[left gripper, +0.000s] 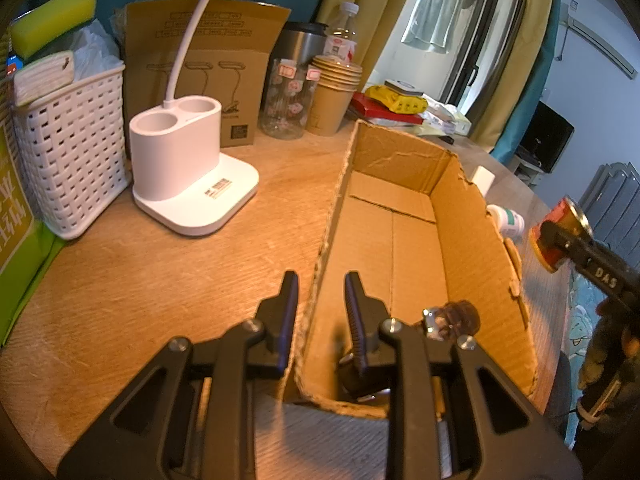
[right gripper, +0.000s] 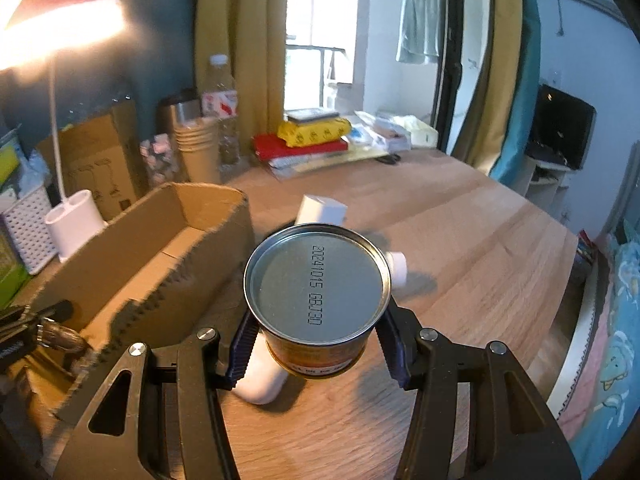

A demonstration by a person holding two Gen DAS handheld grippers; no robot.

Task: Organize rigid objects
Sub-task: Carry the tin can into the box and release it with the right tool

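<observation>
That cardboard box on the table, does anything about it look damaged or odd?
Yes. The cardboard box has ragged, torn top edges, as if roughly cut down, and the left gripper pinches its near wall.

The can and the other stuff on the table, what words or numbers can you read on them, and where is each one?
"20241015 GBJ30": stamped on the metal end of the can, between the right gripper pads.
"DAS": on that gripper's black finger, seen from the left wrist view.
Too small or blurred to read: the sticker on the white lamp base, the print on the lamp carton, the water bottle label.
</observation>
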